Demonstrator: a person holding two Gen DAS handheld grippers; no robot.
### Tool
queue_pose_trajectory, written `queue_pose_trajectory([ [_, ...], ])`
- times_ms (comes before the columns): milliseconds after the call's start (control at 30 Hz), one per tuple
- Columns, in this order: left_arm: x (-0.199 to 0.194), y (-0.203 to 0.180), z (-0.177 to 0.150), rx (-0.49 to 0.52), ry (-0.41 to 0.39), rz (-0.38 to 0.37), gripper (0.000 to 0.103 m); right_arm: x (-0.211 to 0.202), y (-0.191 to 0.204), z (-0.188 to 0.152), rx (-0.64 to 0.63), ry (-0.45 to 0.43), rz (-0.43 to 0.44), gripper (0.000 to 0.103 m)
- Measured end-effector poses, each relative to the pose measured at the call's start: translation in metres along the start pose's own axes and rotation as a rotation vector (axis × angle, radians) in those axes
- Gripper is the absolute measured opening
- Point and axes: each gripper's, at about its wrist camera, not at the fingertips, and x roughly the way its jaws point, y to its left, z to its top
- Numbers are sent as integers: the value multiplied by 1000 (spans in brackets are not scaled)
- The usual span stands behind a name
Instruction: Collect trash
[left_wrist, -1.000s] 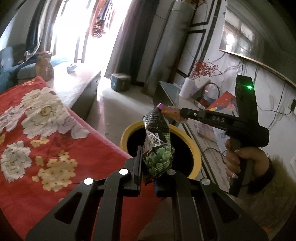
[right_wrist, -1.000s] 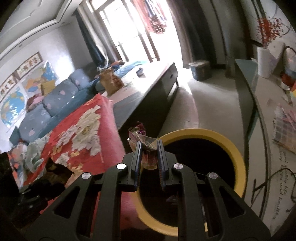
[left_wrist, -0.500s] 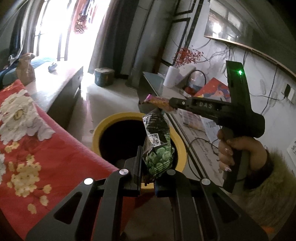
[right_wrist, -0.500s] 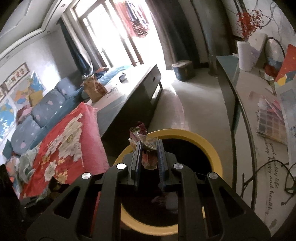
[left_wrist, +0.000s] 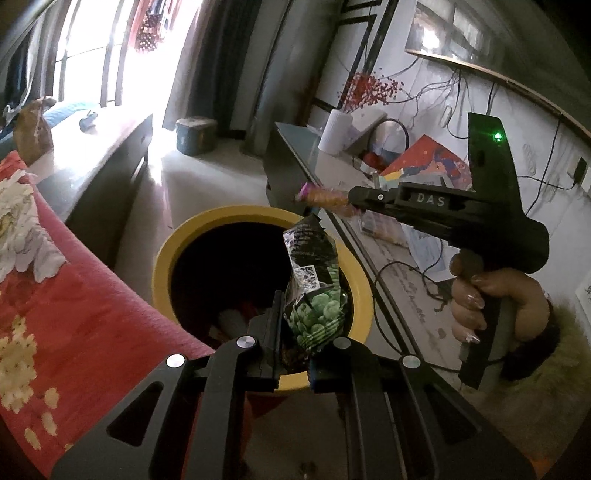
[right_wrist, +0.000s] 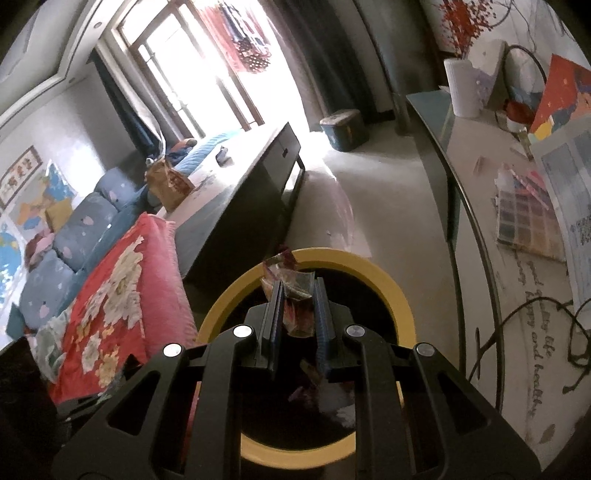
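My left gripper (left_wrist: 301, 325) is shut on a black-and-green snack bag (left_wrist: 314, 291), which stands upright over the near rim of a round yellow-rimmed trash bin (left_wrist: 258, 218). My right gripper (right_wrist: 298, 291) is shut on a crumpled red and clear wrapper (right_wrist: 286, 275) and hangs over the same bin (right_wrist: 354, 262). In the left wrist view the right gripper (left_wrist: 354, 199) comes in from the right with the wrapper (left_wrist: 325, 197) sticking out above the bin's far rim; a hand (left_wrist: 476, 291) grips its handle. Trash lies in the dark bin.
A red flowered blanket (left_wrist: 55, 295) borders the bin on the left. A low dark table (right_wrist: 240, 184) stands behind it, a blue sofa (right_wrist: 74, 229) beyond. A glass-topped side table (right_wrist: 517, 192) with papers, cables and a white vase (right_wrist: 461, 88) runs along the right. Pale floor lies behind the bin.
Both grippers have come closer over the bin and lower, each still shut on its piece of trash. The bin's opening now fills more of both views.
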Motion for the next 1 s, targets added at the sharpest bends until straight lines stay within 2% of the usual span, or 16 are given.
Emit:
queue_pose_trajectory([
  [133,17,-3,2,21,20,1,13,5,-8,-4,37,24,20,13],
  [200,26,-4,3,35,38,10,36,7,-10,-5,54,35,28,21],
  [233,29,-3,3,39,43,18,54,7,-11,-5,57,36,26,27],
  [300,34,-1,4,44,54,19,56,4,-12,-6,57,34,23,36],
  [367,33,1,4,42,52,33,76,0,-11,-7,55,29,24,45],
  [400,31,3,5,39,48,34,79,-3,-10,-7,50,25,23,48],
  [467,26,5,6,37,36,47,89,-11,-7,-8,36,10,15,63],
  [533,19,7,7,42,19,76,94,-19,-3,-9,20,-12,9,70],
  [633,5,11,8,33,-15,108,96,-29,5,-12,-19,-29,-4,81],
  [700,-5,17,8,18,-33,127,96,-38,12,-14,-41,-54,-6,84],
  [767,-19,24,8,-1,-56,151,96,-48,22,-17,-71,-79,-7,92],
  [1000,-73,47,4,-83,-152,260,96,-66,55,-28,-143,-138,16,92],
])
